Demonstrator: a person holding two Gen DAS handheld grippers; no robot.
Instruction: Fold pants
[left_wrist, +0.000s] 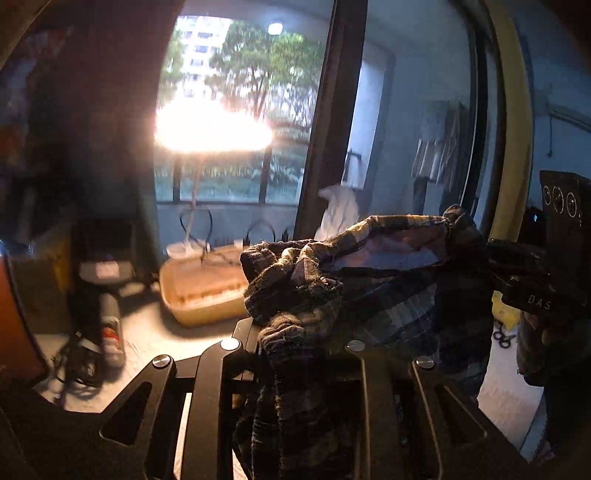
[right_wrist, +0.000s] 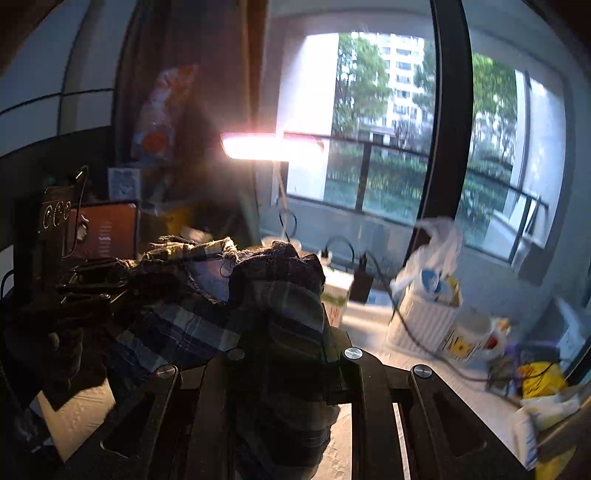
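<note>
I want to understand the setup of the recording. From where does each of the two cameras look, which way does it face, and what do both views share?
Left wrist: sits behind the left gripper, facing the window; its fingers pinch the dark plaid fabric pants; the right gripper shows at right.
Right wrist: sits behind the right gripper, facing the window and the white ribbed basket; the left gripper shows at left.
Shared: the pants, held aloft between both grippers, and the glowing lamp.

Only legible text: white letters "DAS" on the black body of the right tongs (left_wrist: 532, 291), just right of the dark plaid pants (left_wrist: 369, 280). White lines on the orange-brown box (right_wrist: 105, 232) left of the pants: too blurred to read.
</note>
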